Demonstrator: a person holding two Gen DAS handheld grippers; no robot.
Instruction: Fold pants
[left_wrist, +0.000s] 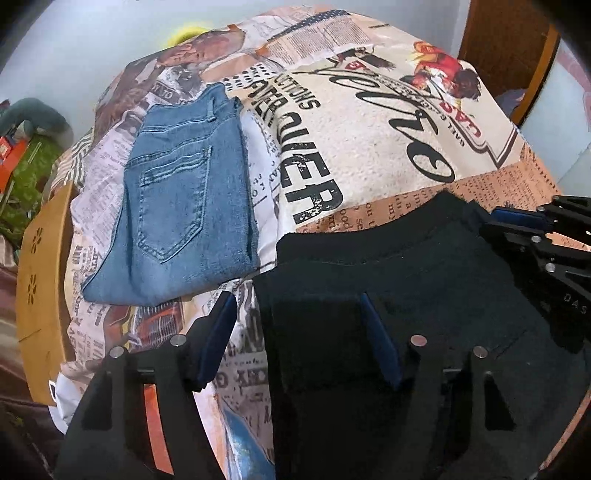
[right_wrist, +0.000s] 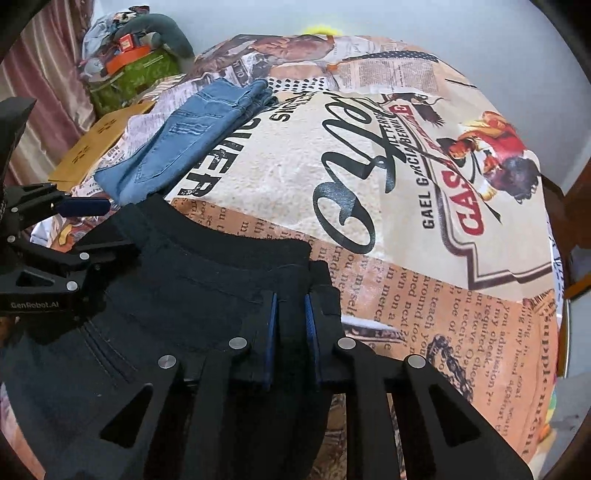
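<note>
black pants (right_wrist: 177, 280) looked soft, limp denim; right gripper (right_wrist: 290, 325) was clamped on the waistband edge; left gripper (left_wrist: 295, 332) stood apart, straddling the opposite edge, the sensible hold.

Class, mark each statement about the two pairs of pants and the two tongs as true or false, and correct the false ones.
1. The blue jeans lie folded on the printed bedspread. True.
2. The right tongs are closed on the edge of the black pants. True.
3. The left tongs are clamped shut on the blue jeans. False: they stand open at the black pants' edge, one finger over the bedspread, the other over the black cloth.
4. The black pants lie on top of the blue jeans. False: they lie beside them, nearer the tongs.
5. The bedspread is plain white. False: it carries newspaper-style print and pictures.
</note>
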